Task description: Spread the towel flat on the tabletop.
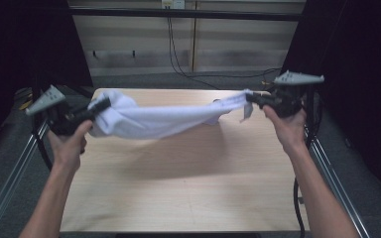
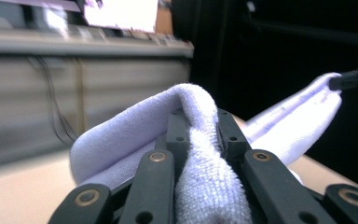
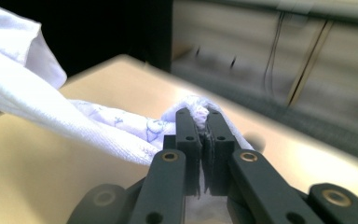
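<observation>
1. The left gripper (image 1: pixel 99 105) is clenched on a thick bunch of the white towel (image 1: pixel 154 121), and the right gripper (image 1: pixel 254 98) pinches only a thin corner of it
2. The towel hangs slack in the air between them, over the far half of the table (image 1: pixel 188 198)
3. That thin right-hand pinch looks likeliest to slip if the hands pull further apart
4. The sagging middle could drag or crumple on touchdown
5. The bare tabletop offers ample room; dark curtains and side rails (image 1: pixel 335 171) hem both grippers in
</observation>
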